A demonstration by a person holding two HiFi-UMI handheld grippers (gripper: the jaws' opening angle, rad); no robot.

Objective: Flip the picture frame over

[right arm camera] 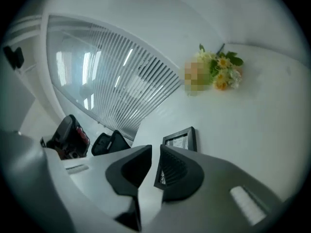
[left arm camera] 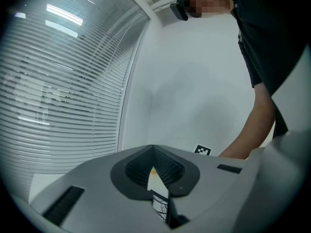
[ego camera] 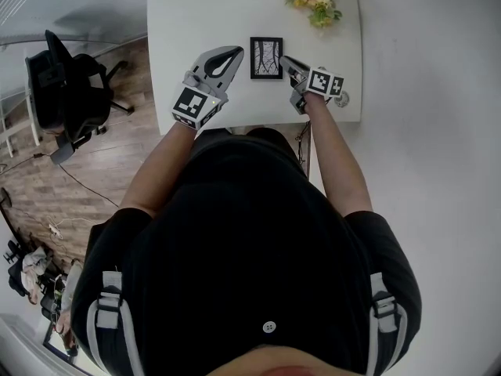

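1. Two tongs: left tongs [ego camera: 236,51] closed, empty; right tongs [ego camera: 284,60] narrowly apart, gripping nothing.
2. One picture frame [ego camera: 266,58], image up, flat on the single white counter [ego camera: 196,22] between them.
3. One flower bunch [ego camera: 313,0], far corner.

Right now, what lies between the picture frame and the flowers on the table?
Nothing. In the head view, only bare white tabletop separates the picture frame from the flowers.

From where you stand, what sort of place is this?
Probably an office or meeting room: a black swivel chair on a wood floor, slatted window blinds, and a plain white table with a small picture frame and flowers.
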